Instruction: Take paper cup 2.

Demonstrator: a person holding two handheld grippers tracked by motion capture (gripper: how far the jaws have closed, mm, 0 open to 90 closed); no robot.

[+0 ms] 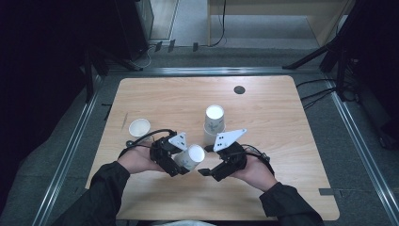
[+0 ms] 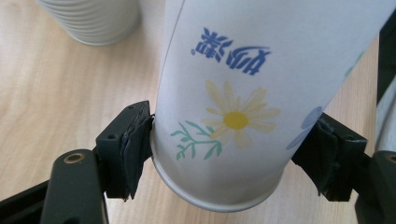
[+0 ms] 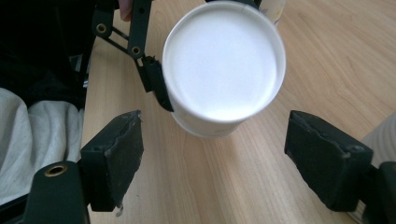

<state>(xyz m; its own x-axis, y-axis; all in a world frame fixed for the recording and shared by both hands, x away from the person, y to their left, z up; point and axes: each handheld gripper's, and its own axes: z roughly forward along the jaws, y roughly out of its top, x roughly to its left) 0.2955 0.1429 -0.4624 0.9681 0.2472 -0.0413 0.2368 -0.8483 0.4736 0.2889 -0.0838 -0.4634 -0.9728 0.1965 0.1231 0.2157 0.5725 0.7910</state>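
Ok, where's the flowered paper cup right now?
In the high view the flowered cup lies tilted between the left gripper's jaws, near the table's front middle, just in front of the cup stack, mouth towards the open right gripper.

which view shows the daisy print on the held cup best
The left gripper view: the daisy faces the camera on the held cup. The right gripper view shows its white mouth, the high view the cup, small, in the left gripper.

Wooden table, grey floor, dark surroundings.

A lone paper cup and a cup stack stand on the wooden table.
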